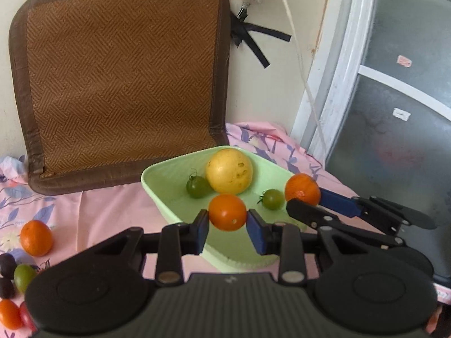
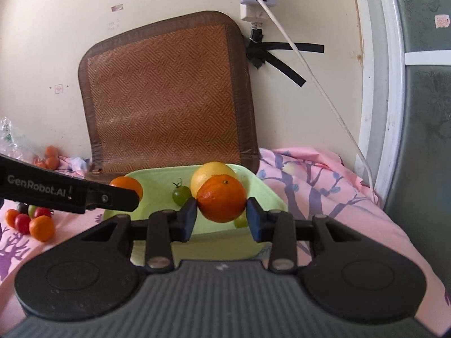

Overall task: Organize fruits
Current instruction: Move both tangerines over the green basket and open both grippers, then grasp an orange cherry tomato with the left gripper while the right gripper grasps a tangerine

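A light green tray (image 1: pixel 157 186) sits on the pink cloth and holds a big yellow fruit (image 1: pixel 229 170) and two green tomatoes (image 1: pixel 197 186) (image 1: pixel 272 198). My left gripper (image 1: pixel 227 222) is shut on an orange tomato (image 1: pixel 227 212) over the tray's near edge. My right gripper (image 2: pixel 222 216) is shut on a mandarin (image 2: pixel 221 198) above the tray (image 2: pixel 267 194); it shows in the left wrist view (image 1: pixel 303 188) at the tray's right side. The yellow fruit (image 2: pixel 208 175) and a green tomato (image 2: pixel 180 194) lie behind it.
A woven brown mat (image 1: pixel 121 76) leans on the wall behind the tray. Loose fruit lies on the cloth at left: a mandarin (image 1: pixel 36 238), a green tomato (image 1: pixel 24 276), dark ones (image 1: pixel 7 263), red and orange tomatoes (image 2: pixel 22 221). A white cable (image 2: pixel 324 90) hangs at right.
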`<action>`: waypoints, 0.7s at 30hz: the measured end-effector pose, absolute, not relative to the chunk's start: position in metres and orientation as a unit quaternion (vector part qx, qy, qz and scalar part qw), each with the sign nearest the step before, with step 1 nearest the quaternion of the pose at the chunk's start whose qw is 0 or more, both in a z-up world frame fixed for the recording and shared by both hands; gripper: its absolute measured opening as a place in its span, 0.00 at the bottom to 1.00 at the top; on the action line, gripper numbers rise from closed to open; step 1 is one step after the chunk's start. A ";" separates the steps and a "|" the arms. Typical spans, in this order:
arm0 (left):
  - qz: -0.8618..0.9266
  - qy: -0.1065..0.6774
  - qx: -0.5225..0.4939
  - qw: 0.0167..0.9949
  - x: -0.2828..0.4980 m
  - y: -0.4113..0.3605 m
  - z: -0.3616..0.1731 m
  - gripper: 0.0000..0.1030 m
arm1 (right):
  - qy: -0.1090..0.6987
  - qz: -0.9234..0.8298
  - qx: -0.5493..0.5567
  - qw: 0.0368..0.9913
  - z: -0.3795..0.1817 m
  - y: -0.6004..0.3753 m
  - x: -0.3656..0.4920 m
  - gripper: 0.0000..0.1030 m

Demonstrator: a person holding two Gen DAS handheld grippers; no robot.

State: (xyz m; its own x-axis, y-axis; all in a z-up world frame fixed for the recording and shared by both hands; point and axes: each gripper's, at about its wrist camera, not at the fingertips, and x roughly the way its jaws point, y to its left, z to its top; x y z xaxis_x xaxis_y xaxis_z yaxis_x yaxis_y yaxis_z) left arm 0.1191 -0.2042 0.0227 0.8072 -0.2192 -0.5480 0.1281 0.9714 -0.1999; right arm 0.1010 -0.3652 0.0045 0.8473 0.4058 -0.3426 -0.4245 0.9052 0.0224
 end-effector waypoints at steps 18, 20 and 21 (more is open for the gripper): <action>-0.005 0.211 -0.125 0.969 0.009 -0.114 0.051 0.35 | 0.111 0.204 0.044 0.972 0.013 -0.393 0.084 0.39; 0.045 0.219 -0.126 0.967 -0.017 -0.081 0.048 0.35 | 0.107 0.228 0.058 0.966 0.021 -0.390 0.074 0.38; 0.067 0.227 -0.125 0.963 -0.028 -0.066 0.045 0.35 | 0.105 0.245 0.060 0.962 0.025 -0.386 0.067 0.38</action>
